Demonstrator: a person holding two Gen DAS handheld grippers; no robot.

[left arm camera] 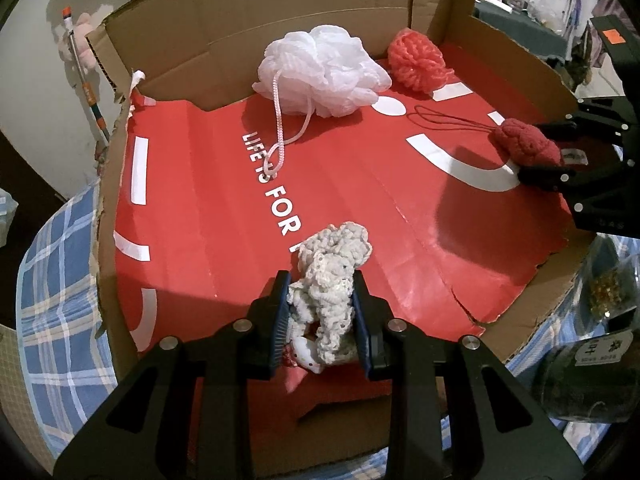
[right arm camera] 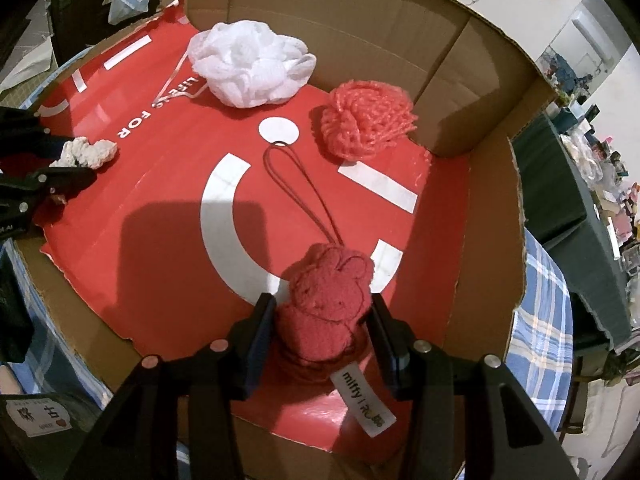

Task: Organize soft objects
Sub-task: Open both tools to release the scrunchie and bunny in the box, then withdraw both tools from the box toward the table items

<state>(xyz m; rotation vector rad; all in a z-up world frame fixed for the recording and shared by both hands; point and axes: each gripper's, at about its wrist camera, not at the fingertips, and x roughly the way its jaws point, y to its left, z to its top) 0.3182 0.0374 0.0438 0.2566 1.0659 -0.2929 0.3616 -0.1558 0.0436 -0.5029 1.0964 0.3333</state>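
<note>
My left gripper [left arm camera: 320,304] is shut on a pale grey crocheted piece [left arm camera: 332,280], held just above the red sheet [left arm camera: 200,200] lining an open cardboard box [left arm camera: 168,60]. My right gripper [right arm camera: 320,320] is shut on a dark red plush toy [right arm camera: 328,300] with a white "miffy" tag [right arm camera: 362,400] and a long loop cord [right arm camera: 304,192]. A white mesh bath pouf [left arm camera: 320,70] and a coral mesh pouf [left arm camera: 418,60] lie at the back of the box. In the right wrist view the white pouf [right arm camera: 250,64], the coral pouf [right arm camera: 370,120] and the left gripper [right arm camera: 76,160] show too.
The box sits on a blue plaid cloth [left arm camera: 60,280]. Dark jars [left arm camera: 592,376] stand at the right of the box. A cluttered table [right arm camera: 592,184] is off to the right. The box walls [right arm camera: 360,32] rise at the back.
</note>
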